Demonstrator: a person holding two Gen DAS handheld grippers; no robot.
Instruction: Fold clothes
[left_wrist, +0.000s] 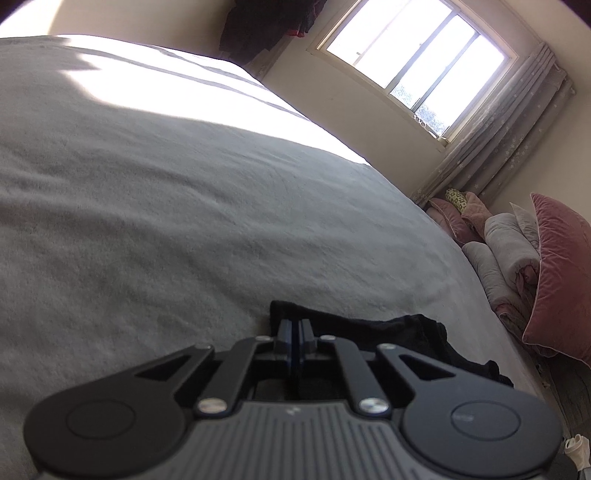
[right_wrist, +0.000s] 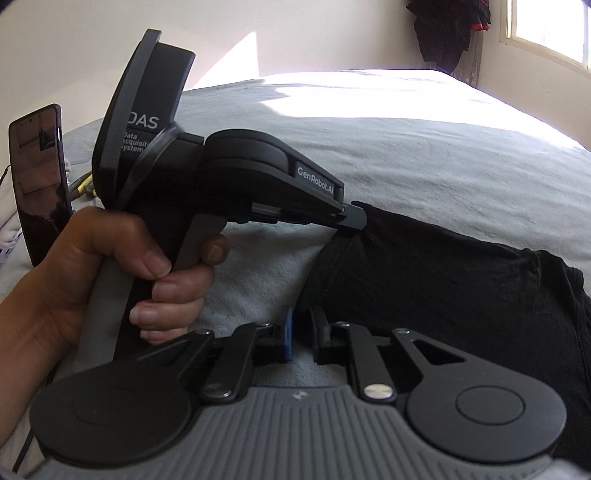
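Right hand-held gripper (right_wrist: 301, 334) sits low over the grey bed (right_wrist: 424, 155), its jaws a narrow gap apart with the near hem of the black garment (right_wrist: 443, 280) at the tips — gripped or not, I cannot tell. Left hand-held gripper (left_wrist: 295, 328), held in a hand (right_wrist: 122, 258), is pressed together on the garment's far corner. Dark, limp cloth lies crumpled across the bed between them — nothing folded flat yet.

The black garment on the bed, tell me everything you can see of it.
The black garment is dark, soft-looking cloth lying crumpled on the grey bedspread. The left hand-held gripper is shut on its near corner. The right hand-held gripper sits at its edge, jaws slightly apart on bare bedspread. What garment it is cannot be told.
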